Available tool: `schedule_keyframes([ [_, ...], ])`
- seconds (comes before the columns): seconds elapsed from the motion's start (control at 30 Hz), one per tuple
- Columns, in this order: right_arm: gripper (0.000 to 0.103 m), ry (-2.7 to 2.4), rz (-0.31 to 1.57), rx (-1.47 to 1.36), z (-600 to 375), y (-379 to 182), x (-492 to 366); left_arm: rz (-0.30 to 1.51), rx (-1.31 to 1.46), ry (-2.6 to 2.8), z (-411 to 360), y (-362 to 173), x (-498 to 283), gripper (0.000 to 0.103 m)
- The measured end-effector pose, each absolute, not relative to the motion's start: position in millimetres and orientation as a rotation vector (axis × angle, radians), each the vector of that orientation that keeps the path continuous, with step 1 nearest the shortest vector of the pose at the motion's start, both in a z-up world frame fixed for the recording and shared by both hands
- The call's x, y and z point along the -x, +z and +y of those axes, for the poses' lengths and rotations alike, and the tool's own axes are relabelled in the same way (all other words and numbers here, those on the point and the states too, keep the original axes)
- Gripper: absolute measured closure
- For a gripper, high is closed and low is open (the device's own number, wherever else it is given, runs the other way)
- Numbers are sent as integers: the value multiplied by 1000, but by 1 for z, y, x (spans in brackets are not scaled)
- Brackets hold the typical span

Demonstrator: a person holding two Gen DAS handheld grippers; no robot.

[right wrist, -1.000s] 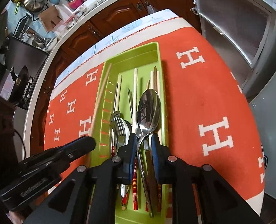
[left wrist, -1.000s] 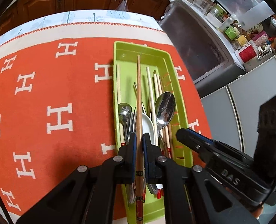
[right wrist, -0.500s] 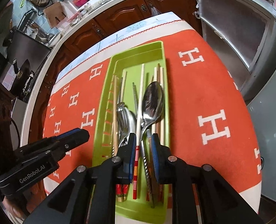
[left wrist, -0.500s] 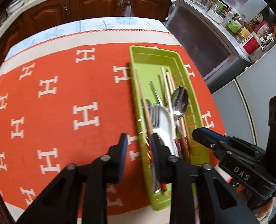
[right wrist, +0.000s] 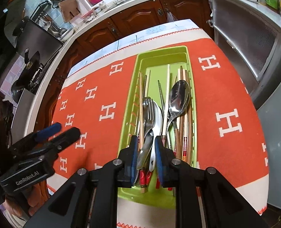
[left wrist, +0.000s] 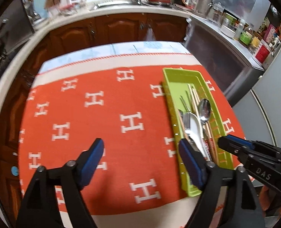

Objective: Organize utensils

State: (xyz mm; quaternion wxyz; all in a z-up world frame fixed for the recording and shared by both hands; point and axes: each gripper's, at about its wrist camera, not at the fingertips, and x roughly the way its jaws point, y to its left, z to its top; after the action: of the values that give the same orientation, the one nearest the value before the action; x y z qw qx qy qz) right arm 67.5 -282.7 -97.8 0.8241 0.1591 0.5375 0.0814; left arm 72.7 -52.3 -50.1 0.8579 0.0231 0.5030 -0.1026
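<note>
A lime green utensil tray (left wrist: 180,77) (right wrist: 130,102) lies on the orange tablecloth. It holds several chopsticks (right wrist: 167,87), a large metal spoon (left wrist: 204,109) (right wrist: 178,96), forks (right wrist: 147,110) and a white spoon (left wrist: 194,125). My left gripper (left wrist: 140,149) is wide open and empty over the cloth, left of the tray's near end. My right gripper (right wrist: 145,144) hovers above the tray's near end with its jaws narrowly apart, over the fork handles; it also shows in the left wrist view (left wrist: 235,144).
The orange cloth with white H marks (left wrist: 94,102) covers the table. Brown cabinets (left wrist: 112,28) and a cluttered counter stand behind it. A grey appliance (right wrist: 254,38) stands to the right, close to the table edge.
My left gripper has let the long chopstick go into the tray, opened wide, and drawn back and to the left. My right gripper has lifted back a little above the tray.
</note>
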Motion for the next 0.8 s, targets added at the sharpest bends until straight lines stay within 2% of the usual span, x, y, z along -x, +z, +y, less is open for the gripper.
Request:
schedule_keyframes([
  [0.07,75,167,1128,-321,-279,-90,-61,1030,-65,-180,-45,-44,-67,9],
  [0.17,69,161,1099,-295,-275,-75,-52,982,-109,-112,-37,-33,-56,4],
  [0.4,64,162,1036,-254,-258,-36,-31,882,-111,-69,-19,-4,-30,1],
  [0.47,54,161,1014,-241,-250,-22,-27,848,-95,-63,-12,4,-23,1],
  [0.53,49,163,978,-224,-243,-9,-20,822,-102,-46,-8,10,-17,1],
  [0.8,48,192,914,-186,-211,25,-2,916,-5,-43,13,15,-17,1],
])
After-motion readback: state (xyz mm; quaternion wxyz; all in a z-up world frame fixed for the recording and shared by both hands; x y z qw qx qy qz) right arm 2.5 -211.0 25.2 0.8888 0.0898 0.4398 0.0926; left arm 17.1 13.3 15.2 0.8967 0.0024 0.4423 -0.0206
